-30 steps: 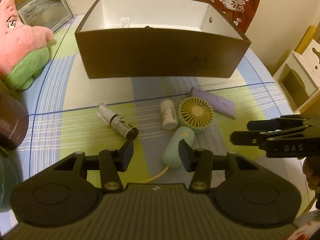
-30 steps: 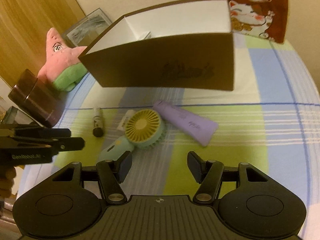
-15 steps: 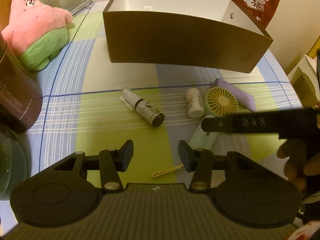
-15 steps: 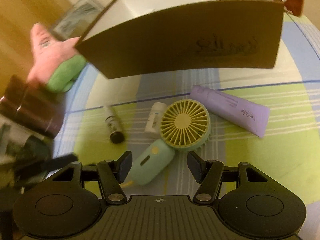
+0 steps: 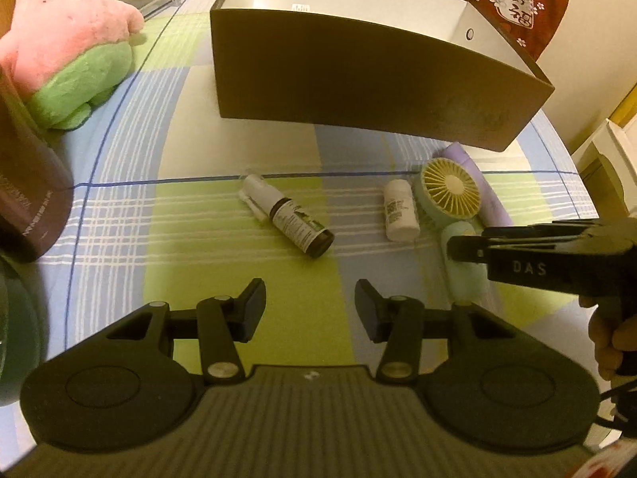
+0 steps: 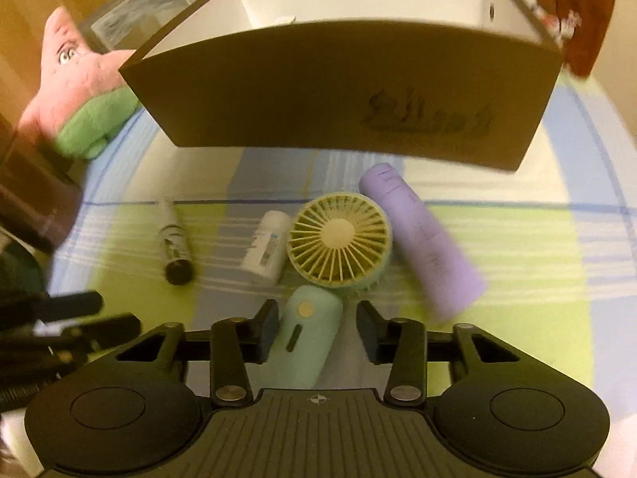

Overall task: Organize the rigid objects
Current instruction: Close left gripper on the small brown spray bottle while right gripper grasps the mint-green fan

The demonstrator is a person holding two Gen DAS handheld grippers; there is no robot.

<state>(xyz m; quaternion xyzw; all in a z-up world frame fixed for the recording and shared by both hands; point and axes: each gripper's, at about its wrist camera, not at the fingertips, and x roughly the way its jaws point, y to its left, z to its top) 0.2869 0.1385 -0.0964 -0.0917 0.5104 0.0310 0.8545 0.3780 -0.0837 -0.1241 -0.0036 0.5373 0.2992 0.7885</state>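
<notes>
Mint-green fan handle (image 6: 306, 330) lying between pads of right gripper (image 6: 316, 328), jaws closing around it, right pad not yet touching; fan head at twelve o'clock. Left gripper (image 5: 308, 304) hovering part-open, empty, freeing path toward brown box (image 6: 318, 91).

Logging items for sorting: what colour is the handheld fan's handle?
Mint green, matching the fan housing; its handle shows best in the right wrist view.
</notes>
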